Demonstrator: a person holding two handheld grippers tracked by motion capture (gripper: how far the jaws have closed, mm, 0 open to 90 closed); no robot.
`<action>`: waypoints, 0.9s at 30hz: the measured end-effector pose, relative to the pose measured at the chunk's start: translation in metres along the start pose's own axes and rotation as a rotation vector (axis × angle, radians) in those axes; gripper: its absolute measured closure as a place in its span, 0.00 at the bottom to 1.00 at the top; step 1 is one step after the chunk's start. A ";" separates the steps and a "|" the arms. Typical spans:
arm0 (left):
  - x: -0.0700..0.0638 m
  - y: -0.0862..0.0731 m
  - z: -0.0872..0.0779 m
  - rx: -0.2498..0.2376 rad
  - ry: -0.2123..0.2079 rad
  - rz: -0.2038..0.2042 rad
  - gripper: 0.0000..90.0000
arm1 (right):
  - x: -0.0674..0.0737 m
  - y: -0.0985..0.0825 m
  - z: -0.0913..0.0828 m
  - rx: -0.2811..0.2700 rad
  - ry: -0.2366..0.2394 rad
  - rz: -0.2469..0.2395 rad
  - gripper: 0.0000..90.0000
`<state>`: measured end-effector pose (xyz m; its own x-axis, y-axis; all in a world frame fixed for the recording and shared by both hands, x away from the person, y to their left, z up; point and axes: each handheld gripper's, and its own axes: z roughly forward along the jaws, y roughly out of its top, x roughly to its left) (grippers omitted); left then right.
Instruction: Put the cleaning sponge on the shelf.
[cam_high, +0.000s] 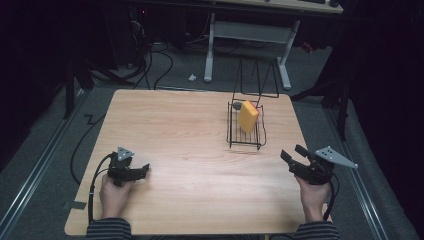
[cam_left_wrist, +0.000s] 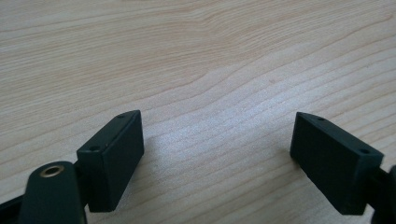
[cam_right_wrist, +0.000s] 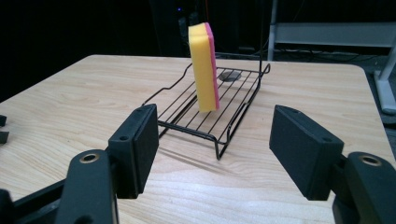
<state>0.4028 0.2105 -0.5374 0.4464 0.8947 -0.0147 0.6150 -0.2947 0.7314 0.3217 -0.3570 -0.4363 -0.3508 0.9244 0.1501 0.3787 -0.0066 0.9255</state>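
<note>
Pale wood table (cam_high: 200, 140), dark room behind. Near left, the left gripper (cam_left_wrist: 217, 144) rests low over bare wood, jaws wide, nothing between them. Far right of centre, a yellow-pink sponge (cam_right_wrist: 204, 65) stands upright in a wire rack (cam_right_wrist: 224, 126). Near right, the right gripper (cam_right_wrist: 212, 149) faces it, jaws wide and empty. No writing is readable.

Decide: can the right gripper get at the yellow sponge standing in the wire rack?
Probably yes: the right gripper is open and faces the sponge, which stands upright in the rack with bare table between.

No lettering, labels or numbers seem readable anywhere here.
</note>
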 end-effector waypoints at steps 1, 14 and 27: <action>0.000 0.000 0.000 0.000 0.000 0.000 0.20 | -0.001 -0.002 0.001 0.002 0.000 0.003 0.37; 0.000 0.000 0.000 0.001 0.000 0.001 0.20 | -0.011 -0.024 0.021 0.050 -0.016 0.045 0.39; 0.000 0.000 0.000 0.001 0.000 0.001 0.20 | -0.007 -0.029 0.046 0.094 0.005 0.027 0.41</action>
<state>0.4027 0.2105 -0.5374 0.4467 0.8946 -0.0138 0.6149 -0.2958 0.7310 0.3527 -0.3451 -0.4801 -0.3434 0.9225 0.1765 0.4667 0.0045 0.8844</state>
